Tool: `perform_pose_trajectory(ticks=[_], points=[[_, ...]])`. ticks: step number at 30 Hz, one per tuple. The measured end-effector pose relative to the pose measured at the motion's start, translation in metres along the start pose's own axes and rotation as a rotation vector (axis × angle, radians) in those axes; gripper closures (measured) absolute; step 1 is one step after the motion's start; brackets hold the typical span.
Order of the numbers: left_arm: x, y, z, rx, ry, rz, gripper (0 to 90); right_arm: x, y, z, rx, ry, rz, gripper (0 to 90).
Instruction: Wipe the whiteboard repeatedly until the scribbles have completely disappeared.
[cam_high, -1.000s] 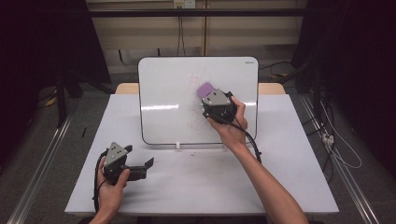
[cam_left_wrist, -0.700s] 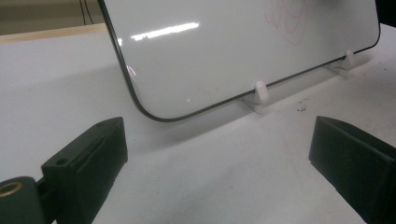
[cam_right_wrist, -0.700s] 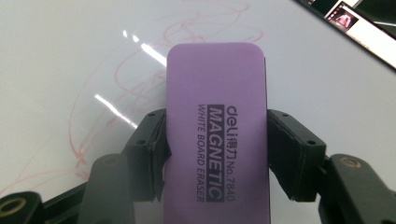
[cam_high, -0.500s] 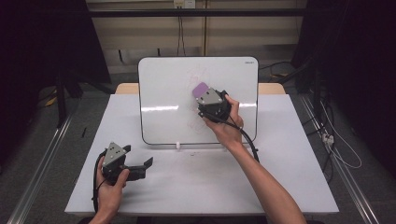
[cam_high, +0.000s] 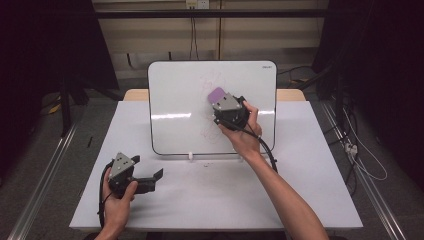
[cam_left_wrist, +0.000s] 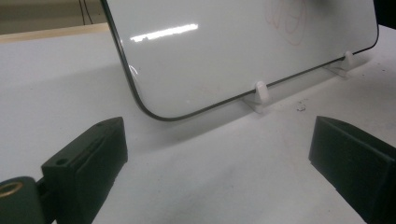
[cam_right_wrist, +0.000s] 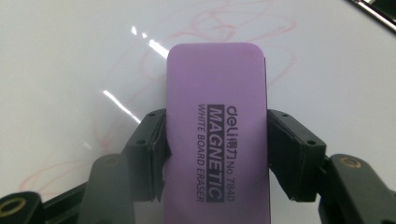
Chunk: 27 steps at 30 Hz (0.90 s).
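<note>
A whiteboard (cam_high: 180, 100) stands propped on the table, with faint red scribbles (cam_high: 212, 82) on its middle. My right gripper (cam_high: 220, 100) is shut on a purple magnetic eraser (cam_high: 216, 93) and holds it against the board over the marks. In the right gripper view the eraser (cam_right_wrist: 217, 130) sits clamped between both jaws, with red lines (cam_right_wrist: 224, 23) around it. My left gripper (cam_high: 152, 180) stands open low over the table at the front left, with nothing between its jaws. In the left gripper view (cam_left_wrist: 215, 158) the board's lower edge (cam_left_wrist: 205, 105) lies ahead.
The white table (cam_high: 300, 175) has bare surface in front of the board. Small white feet (cam_high: 190, 156) hold the board up. Cables run over the floor at the right (cam_high: 360, 160). A metal rail (cam_high: 40, 190) lies along the left of the table.
My right gripper has slid the eraser a little leftwards and upwards across the board. The left gripper has stayed where it was.
</note>
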<state>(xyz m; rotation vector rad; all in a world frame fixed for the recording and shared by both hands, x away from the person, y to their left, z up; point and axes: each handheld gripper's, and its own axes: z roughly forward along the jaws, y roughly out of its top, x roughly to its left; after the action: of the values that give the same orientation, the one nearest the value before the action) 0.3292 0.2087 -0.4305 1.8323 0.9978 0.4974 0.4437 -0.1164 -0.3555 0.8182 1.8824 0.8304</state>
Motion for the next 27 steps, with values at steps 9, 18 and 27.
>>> perform_pose_trajectory(ticks=[9,18,27], points=[[-0.001,-0.001,0.001,0.0,0.0,-0.003,4.1,-0.017,0.009,-0.003,-0.021,-0.031,0.025,41.5],[-0.001,-0.001,0.001,0.005,-0.001,0.0,4.1,0.0,0.005,0.003,0.002,-0.04,-0.024,41.6],[-0.002,-0.001,0.002,0.001,-0.002,-0.001,4.1,0.038,-0.001,0.001,-0.007,0.06,-0.066,41.5]])
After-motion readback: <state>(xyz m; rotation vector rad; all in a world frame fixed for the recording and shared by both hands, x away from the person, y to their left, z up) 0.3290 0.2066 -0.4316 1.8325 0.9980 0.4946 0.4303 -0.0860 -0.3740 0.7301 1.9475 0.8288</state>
